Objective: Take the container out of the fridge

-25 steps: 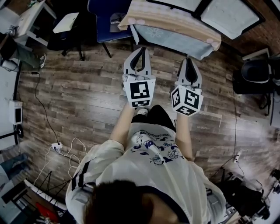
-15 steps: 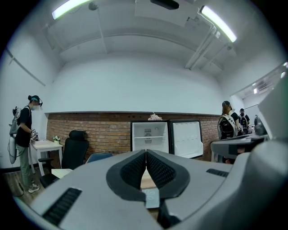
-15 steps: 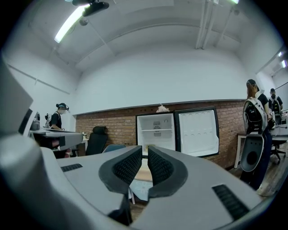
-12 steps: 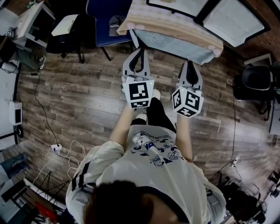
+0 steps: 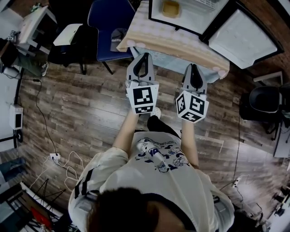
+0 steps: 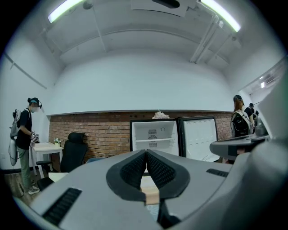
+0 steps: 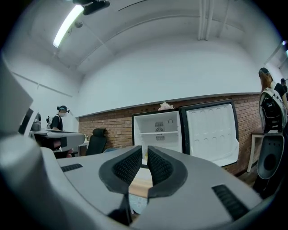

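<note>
Plank floor (image 5: 81,104): spans the head view beneath both grippers and the standing person (image 5: 158,181).

Fridge (image 5: 199,18): directly ahead of both sets of fingers and well apart from them. Its door (image 5: 240,34) is swung open to the right of the right gripper's fingers. In both gripper views the white interior stands just above the jaw tips, against a brick wall (image 6: 103,130).

Table (image 5: 181,43): covered with a striped cloth, between the fingertips and the fridge. Both grippers' tips lie over its near edge in the head view.

Blue chair (image 5: 106,18): ahead and to the left of the left gripper's fingers.

Left gripper (image 5: 144,58): held level and pointing at the fridge. Its ribbed fingers (image 6: 134,168) meet at the tips, with nothing between them.

Right gripper (image 5: 195,69): beside the left one, pointing the same way. Its fingers (image 7: 127,167) stand a narrow slit apart, empty.

Container (image 5: 171,8): small and yellow, inside the open fridge. It lies beyond the table, straight ahead between the two pairs of fingers and touched by neither.
</note>
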Tool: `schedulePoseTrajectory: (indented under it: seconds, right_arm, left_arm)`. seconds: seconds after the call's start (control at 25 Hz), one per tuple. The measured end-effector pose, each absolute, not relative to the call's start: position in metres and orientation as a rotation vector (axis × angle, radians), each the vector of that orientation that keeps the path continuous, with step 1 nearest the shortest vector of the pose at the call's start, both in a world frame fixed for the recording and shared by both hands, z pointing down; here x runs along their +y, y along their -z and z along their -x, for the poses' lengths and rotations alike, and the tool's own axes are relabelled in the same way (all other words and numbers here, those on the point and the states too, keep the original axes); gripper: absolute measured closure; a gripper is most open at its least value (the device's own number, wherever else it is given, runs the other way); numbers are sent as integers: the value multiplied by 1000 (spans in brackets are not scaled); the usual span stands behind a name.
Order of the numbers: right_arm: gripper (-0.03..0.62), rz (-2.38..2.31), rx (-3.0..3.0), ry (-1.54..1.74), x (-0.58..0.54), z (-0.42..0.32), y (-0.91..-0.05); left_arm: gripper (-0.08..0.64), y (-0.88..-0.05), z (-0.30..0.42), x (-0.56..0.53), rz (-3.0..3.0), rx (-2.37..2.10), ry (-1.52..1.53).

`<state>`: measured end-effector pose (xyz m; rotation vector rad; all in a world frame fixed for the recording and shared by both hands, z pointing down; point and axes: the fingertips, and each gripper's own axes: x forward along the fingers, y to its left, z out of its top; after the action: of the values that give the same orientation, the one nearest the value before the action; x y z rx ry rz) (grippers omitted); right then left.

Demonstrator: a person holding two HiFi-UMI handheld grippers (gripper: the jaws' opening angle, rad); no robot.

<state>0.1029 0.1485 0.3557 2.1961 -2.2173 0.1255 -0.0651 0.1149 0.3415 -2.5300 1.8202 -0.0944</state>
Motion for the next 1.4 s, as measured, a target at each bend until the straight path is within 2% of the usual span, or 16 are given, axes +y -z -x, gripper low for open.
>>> schedulePoseTrajectory:
  seconds: [0.44,1.4]
  right_arm:
    - [541,-2138,-2264,-141,64,-152,-360]
    - [541,-2142,-2216,-209,-100,-156,-383]
  left_arm:
    - [540,-347,17,39,2490,1900,119]
    - [540,-369,3,-130,2568,1864,170]
